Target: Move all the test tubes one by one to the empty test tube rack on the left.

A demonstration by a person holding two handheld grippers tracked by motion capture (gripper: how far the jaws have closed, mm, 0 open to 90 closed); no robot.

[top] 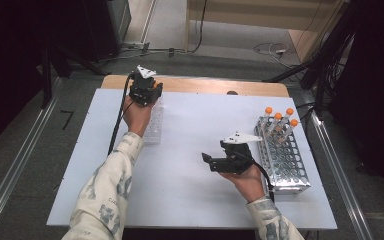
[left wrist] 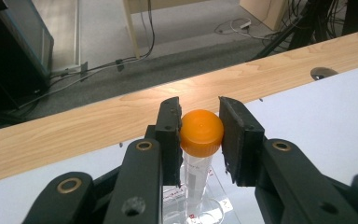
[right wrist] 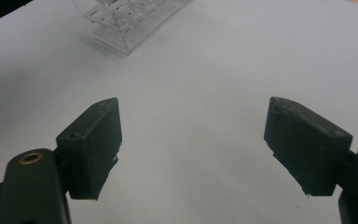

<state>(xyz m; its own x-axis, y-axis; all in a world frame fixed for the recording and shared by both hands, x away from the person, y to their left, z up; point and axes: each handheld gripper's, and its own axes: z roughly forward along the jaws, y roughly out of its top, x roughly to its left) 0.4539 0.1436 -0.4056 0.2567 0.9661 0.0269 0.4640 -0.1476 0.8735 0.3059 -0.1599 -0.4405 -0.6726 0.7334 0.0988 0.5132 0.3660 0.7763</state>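
We judged that the clear plastic tube with the orange screw cap (left wrist: 200,135), pinched at its cap by our left gripper (left wrist: 200,140) over the transparent acrylic rack (top: 153,125), could tilt and jam there, while our right gripper (right wrist: 191,144) gaped wide, empty.

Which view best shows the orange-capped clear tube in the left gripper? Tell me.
The left gripper view: the orange-capped clear tube sits close-up between the left gripper jaws. In the high view, hand and gripper cover it.
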